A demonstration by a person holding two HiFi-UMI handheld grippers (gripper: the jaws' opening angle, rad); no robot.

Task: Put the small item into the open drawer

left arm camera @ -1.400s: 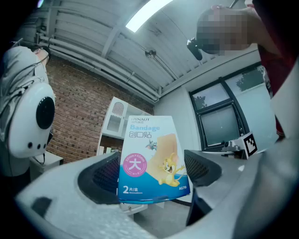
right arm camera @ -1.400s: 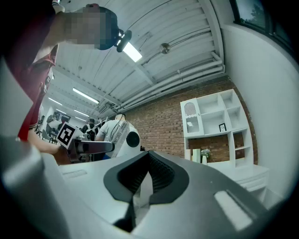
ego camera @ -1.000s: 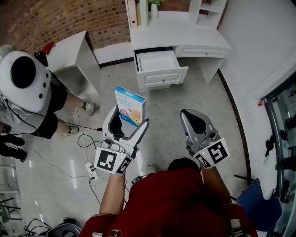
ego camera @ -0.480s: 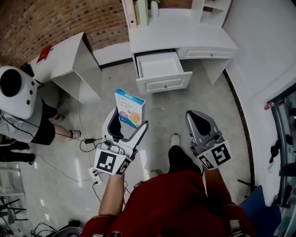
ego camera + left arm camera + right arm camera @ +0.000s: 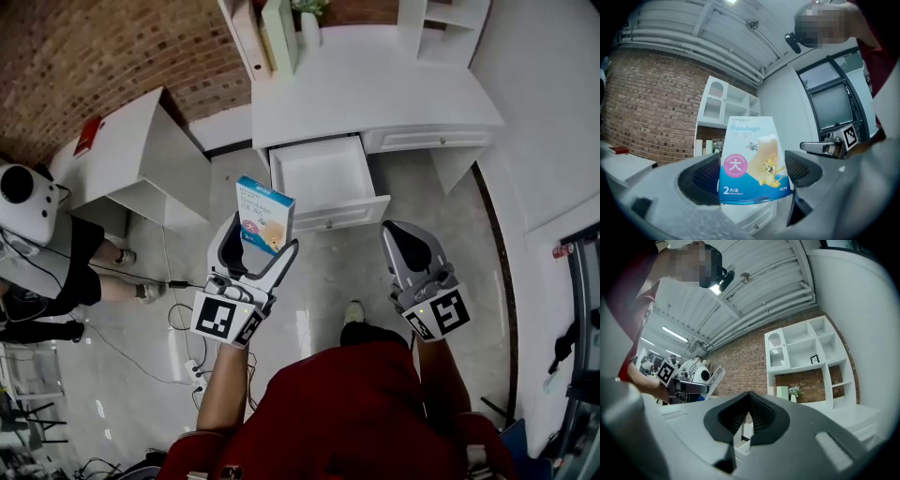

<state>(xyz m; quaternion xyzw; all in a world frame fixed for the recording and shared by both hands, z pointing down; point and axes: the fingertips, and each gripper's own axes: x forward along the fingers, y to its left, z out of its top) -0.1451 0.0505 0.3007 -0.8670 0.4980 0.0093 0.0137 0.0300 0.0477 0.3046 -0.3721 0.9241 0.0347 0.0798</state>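
My left gripper (image 5: 258, 236) is shut on a small blue-and-white bandage box (image 5: 263, 215) with a cartoon print, held upright in the air. In the left gripper view the bandage box (image 5: 752, 161) fills the gap between the two dark pads. The white open drawer (image 5: 323, 178) juts out of the white desk (image 5: 375, 89) just beyond and right of the box; its inside looks bare. My right gripper (image 5: 405, 246) hovers lower right of the drawer, jaws together with nothing between them, as the right gripper (image 5: 749, 414) view confirms.
A second white table (image 5: 141, 150) stands at the left against the brick wall. A person (image 5: 42, 253) sits at the far left, with cables and a power strip (image 5: 192, 361) on the glossy floor. White shelving (image 5: 277, 28) rises at the desk's back.
The desk and open drawer have come closer and lower in the head view, now just ahead of both grippers. The left gripper still clasps the box; the right stays shut.
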